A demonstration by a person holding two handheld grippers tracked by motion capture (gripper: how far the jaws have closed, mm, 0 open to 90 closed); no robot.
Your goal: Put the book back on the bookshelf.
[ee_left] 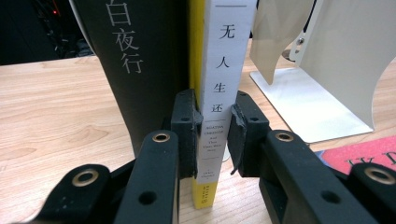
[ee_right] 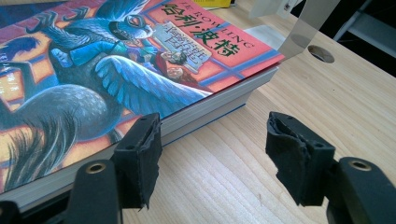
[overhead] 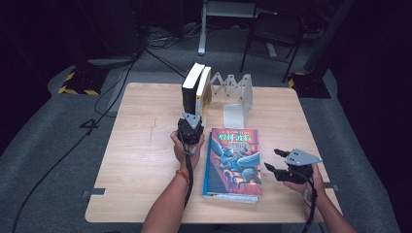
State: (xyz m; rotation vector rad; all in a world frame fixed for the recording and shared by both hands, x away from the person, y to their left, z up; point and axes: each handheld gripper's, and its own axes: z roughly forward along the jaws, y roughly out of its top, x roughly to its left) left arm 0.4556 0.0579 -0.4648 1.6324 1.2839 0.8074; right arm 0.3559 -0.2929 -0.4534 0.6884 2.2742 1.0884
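The left gripper (ee_left: 215, 135) clamps the upright white-spined book (ee_left: 224, 70) between its pads — right gripper (ee_right: 215, 158) open beside the flat book (ee_right: 116, 70).

Each gripper has 2 black jaws with torn black pads and brass-ringed holes. The left gripper (overhead: 190, 130) and right gripper (overhead: 282, 165) carry grey 3-cornered plates and trail black cables. The left wrist wears a red band (overhead: 183, 175).

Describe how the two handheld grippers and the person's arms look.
Both the left gripper and the right gripper are black, two-jawed, each topped by a grey three-cornered plate, with a black cable trailing back along the forearm. Their jaw arms carry brass-ringed holes and worn black pads. Forearms are unsleeved; a thin red band circles the left wrist.
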